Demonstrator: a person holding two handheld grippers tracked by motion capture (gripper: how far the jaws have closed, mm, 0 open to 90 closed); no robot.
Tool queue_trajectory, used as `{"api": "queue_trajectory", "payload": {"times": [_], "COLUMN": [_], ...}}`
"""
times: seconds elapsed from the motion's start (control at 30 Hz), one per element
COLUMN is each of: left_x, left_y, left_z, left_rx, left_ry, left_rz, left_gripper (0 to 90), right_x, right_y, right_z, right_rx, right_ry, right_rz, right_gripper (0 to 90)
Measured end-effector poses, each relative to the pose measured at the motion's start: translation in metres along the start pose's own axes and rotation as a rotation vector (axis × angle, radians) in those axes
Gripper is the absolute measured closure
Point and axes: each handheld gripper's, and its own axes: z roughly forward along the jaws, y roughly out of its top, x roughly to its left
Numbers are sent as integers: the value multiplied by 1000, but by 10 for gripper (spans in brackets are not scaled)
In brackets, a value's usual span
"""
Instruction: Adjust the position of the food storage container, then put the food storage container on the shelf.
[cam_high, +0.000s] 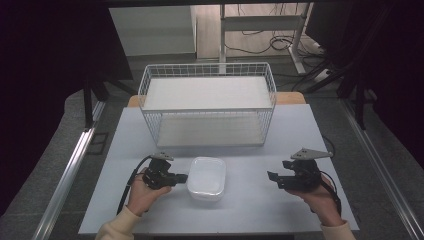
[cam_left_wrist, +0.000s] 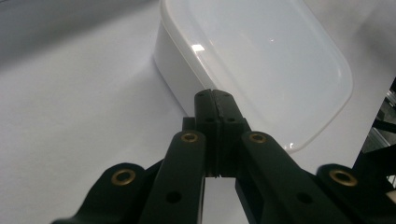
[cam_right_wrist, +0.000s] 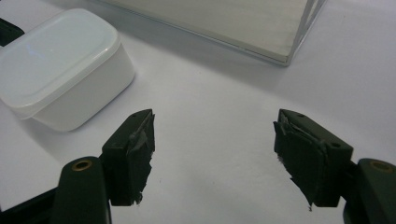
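A white plastic container (cam_high: 206, 177) with a translucent lid lies on the pale table (cam_high: 250, 210), near the front middle. My left gripper (cam_high: 182, 177) points at the container's left side with its jaws pressed together. In the left gripper view the shut tips (cam_left_wrist: 215, 93) sit right at the rim of the container (cam_left_wrist: 261, 51), with nothing visible between them; I cannot tell whether they touch it. My right gripper (cam_high: 272, 179) hovers to the right, well apart from the container. Its jaws (cam_right_wrist: 212, 135) stand wide open over bare table, with the container (cam_right_wrist: 56, 60) at the upper left.
A white wire basket (cam_high: 210, 127) with two flat shelves stands behind the container, its open side toward me. Its lower corner (cam_right_wrist: 233, 28) is at the top of the right gripper view. Metal rails run along both sides of the table.
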Motion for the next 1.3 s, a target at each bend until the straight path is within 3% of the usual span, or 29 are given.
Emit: {"api": "queue_trajectory", "payload": {"times": [0.53,0.63,0.7,0.77,0.8,0.9,1.03,1.3], "left_x": [-15,-13,-10,-8,-7,-8,-12,-10], "left_y": [3,3,3,2,2,3,5,5], "left_z": [10,7,0,-8,-15,-22,-35,-35], "left_rx": [13,5,-29,-79,-125,-150,-196,-193], "left_ry": [-22,0,17,40,67,85,76,41], "left_rz": [28,28,24,4,-20,-33,-50,-78], "left_gripper": [899,899,896,825,648,484,378,325], "right_x": [0,1,2,4,7,12,17,23], "right_y": [0,0,0,2,2,3,4,5], "right_z": [2,2,1,2,3,5,7,11], "right_rx": [3,1,-9,-26,-31,-34,-40,-46], "right_ry": [-5,-2,17,39,48,66,93,92], "right_rz": [0,0,1,12,12,14,18,29], "right_gripper": [284,281,279,273,262,244,221,208]}}
